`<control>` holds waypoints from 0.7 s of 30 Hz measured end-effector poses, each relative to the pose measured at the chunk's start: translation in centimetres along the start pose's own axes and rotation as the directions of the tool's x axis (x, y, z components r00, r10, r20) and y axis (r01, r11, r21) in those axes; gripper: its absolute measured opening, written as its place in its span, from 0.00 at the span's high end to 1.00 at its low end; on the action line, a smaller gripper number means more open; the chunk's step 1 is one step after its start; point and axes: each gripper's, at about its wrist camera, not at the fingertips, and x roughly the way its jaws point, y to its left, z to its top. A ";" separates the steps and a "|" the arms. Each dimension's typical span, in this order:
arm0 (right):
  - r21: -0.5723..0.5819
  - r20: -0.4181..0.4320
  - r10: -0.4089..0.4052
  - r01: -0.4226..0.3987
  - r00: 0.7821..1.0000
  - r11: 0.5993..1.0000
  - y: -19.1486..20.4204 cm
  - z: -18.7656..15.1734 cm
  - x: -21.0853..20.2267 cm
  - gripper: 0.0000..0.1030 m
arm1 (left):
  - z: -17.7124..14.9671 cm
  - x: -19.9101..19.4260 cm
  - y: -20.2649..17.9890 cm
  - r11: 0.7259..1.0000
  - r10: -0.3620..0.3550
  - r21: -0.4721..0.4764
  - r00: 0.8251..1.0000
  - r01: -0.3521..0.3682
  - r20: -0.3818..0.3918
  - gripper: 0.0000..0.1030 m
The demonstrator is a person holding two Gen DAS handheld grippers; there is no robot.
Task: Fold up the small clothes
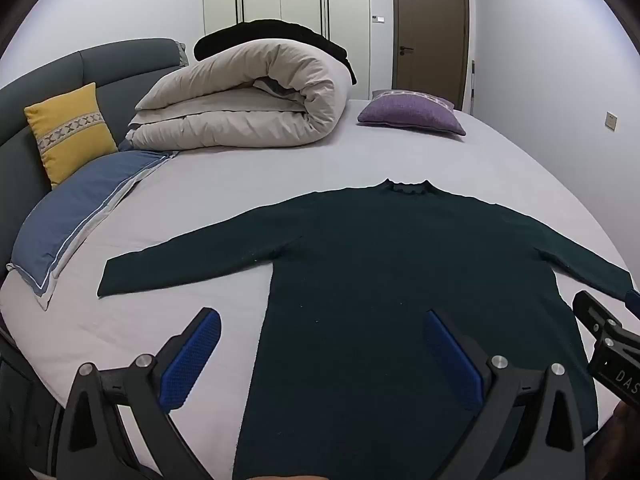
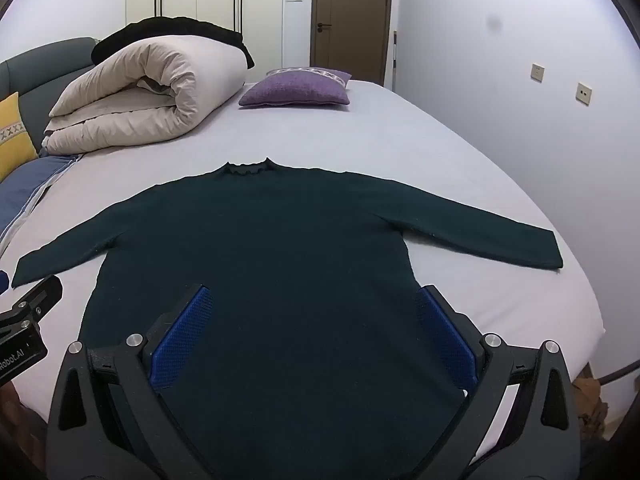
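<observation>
A dark green long-sleeved sweater (image 1: 380, 264) (image 2: 280, 248) lies flat on the pale bed sheet (image 1: 224, 176) (image 2: 400, 140), sleeves spread out to both sides, frilled collar at the far end. My left gripper (image 1: 322, 322) hovers open above the sweater's lower left edge, one blue pad over bare sheet, the other over the cloth. My right gripper (image 2: 312, 300) hangs open over the sweater's lower body with nothing between its fingers. The right gripper's black body (image 1: 604, 340) shows at the edge of the left wrist view, and the left gripper's body (image 2: 28, 320) at the edge of the right wrist view.
A rolled beige duvet (image 1: 240, 96) (image 2: 148, 92) with a black garment on top lies at the far left. A purple cushion (image 1: 412, 112) (image 2: 298, 88), a yellow cushion (image 1: 70, 132) and a blue pillow (image 1: 80, 208) lie near the grey headboard (image 1: 112, 60). Wardrobe and door stand behind.
</observation>
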 end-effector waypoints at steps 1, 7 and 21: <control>0.001 0.001 0.001 -0.001 1.000 1.000 0.0 0.0 0.0 0.00 | 0.0 0.0 0.0 1.000 -0.001 -0.001 1.000 0.001 -0.001 0.00; 0.000 0.001 0.002 -0.002 1.000 1.000 0.0 0.0 0.0 0.00 | -0.2 -0.5 0.1 1.000 -0.006 -0.005 1.000 0.006 0.000 0.00; -0.005 -0.002 0.010 -0.010 1.000 1.000 0.7 -0.3 0.1 0.00 | -0.4 0.0 0.4 1.000 -0.010 -0.022 1.000 0.010 -0.003 0.00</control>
